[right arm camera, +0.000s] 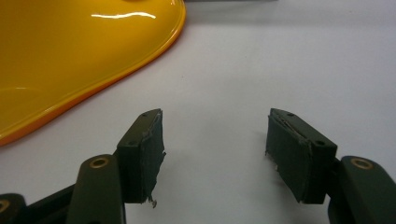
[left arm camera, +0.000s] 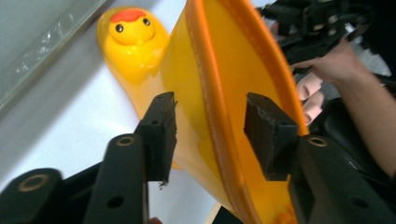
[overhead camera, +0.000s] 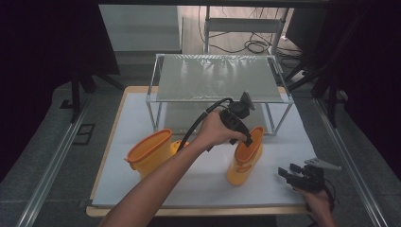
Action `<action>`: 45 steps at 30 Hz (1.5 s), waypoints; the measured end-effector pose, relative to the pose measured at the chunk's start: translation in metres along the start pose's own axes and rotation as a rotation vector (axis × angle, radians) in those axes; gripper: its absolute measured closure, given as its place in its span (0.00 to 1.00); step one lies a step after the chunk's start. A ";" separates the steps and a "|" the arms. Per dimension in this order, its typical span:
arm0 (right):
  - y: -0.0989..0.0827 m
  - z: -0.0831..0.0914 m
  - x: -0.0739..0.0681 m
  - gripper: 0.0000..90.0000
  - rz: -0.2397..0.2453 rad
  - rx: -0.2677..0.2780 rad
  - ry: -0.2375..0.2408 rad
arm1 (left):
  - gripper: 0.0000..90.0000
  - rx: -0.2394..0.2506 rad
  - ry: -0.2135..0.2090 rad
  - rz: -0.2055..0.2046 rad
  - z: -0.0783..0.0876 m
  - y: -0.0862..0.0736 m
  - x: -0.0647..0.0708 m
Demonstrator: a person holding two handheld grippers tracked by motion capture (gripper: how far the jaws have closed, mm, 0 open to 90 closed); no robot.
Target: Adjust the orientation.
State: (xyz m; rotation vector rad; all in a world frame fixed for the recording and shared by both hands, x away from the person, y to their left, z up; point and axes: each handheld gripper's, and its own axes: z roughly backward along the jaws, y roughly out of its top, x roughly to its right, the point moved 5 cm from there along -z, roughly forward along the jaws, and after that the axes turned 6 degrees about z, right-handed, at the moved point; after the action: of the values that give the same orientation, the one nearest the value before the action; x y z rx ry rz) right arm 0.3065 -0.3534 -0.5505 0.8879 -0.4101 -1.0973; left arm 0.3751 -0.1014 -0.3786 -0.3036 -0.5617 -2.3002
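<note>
Because the left claw (left arm camera: 210,135) straddles the upright boot's (overhead camera: 245,158) rim, one pad inside, one outside, neither yet pressing, a thin bite could tip this boot, standing at the desk's (overhead camera: 142,106) five o'clock. The right claw (right arm camera: 215,154) rests released at four o'clock; the boot's sole is hidden.

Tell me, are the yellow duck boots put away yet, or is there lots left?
Nothing looks put away yet: both boots are on the white table and the wire shelf holds neither. In hand: the left tongs straddle the upright boot's top edge, pads not pressing yet. The other boot lies on its side. The right tongs wait open.
</note>
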 end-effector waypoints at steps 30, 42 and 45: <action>0.004 0.004 -0.001 0.41 0.006 0.031 -0.018 | 0.96 0.064 0.003 -0.006 0.039 -0.009 0.002; 0.005 0.004 -0.002 0.41 0.003 0.033 -0.021 | 0.96 0.076 0.049 -0.028 0.067 -0.062 -0.007; 0.005 0.003 -0.002 0.41 0.002 0.034 -0.020 | 0.96 0.091 0.053 -0.008 0.071 -0.074 -0.015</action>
State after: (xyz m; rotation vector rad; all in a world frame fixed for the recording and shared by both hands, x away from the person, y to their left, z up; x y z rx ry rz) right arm 0.3061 -0.3518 -0.5444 0.9069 -0.4476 -1.1007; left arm 0.3368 -0.0116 -0.3447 -0.1966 -0.6391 -2.2759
